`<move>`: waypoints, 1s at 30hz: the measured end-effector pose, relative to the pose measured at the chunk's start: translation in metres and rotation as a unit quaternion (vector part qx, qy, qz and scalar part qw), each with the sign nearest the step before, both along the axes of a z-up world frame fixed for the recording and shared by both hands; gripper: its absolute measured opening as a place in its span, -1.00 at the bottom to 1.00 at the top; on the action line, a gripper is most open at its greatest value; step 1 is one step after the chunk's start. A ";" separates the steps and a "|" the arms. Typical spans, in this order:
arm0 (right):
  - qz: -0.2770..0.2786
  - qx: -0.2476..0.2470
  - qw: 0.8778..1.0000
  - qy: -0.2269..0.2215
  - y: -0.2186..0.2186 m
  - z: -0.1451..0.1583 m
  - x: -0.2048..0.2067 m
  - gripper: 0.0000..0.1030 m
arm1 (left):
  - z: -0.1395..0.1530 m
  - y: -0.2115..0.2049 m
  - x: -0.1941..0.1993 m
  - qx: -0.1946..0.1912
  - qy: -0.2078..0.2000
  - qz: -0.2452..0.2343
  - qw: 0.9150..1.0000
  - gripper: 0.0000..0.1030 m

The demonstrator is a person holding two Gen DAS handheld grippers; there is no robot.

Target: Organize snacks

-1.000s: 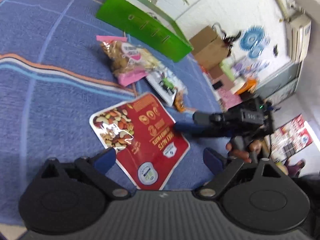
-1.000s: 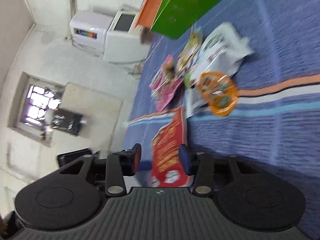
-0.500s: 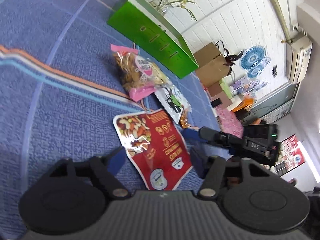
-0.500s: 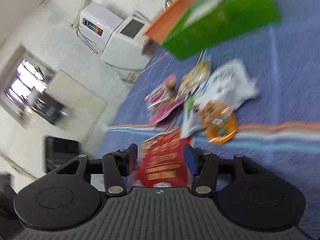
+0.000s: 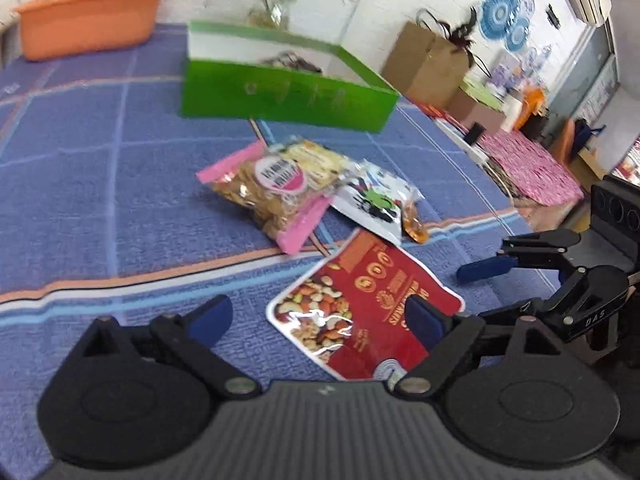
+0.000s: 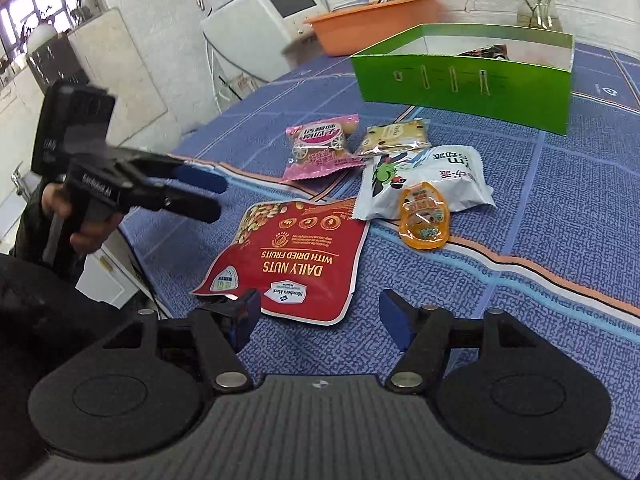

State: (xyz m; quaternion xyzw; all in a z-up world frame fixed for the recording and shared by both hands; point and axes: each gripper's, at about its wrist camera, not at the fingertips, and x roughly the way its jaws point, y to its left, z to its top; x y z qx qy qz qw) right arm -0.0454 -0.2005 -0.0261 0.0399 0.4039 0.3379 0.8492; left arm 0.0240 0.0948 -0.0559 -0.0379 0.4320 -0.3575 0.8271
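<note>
Both tools spread, empty: right tool, left tool. Pinch flat red foil nut pouch by its near edge, lift to open green cardboard box.

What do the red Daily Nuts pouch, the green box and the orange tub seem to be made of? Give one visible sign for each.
Daily Nuts pouch: glossy plastic film, probably laminated; it lies flat and glare streaks its printed front.
Green box: likely coated cardboard; thin straight walls, white inside, slight sheen.
Orange tub: looks like moulded plastic; smooth, uniform colour, rounded rim.
</note>
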 end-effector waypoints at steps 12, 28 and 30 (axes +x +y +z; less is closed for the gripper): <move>0.119 -0.149 0.978 -0.078 0.061 -0.005 -0.005 1.00 | -0.007 -0.032 0.036 0.030 0.058 -0.130 0.989 0.71; 0.125 -0.153 0.974 -0.114 0.071 -0.003 0.010 0.42 | -0.009 -0.041 -0.004 0.129 -0.067 -0.224 0.964 0.55; 0.121 -0.151 0.974 -0.117 0.070 -0.003 0.012 0.29 | -0.008 -0.039 -0.007 0.123 -0.069 -0.214 0.967 0.53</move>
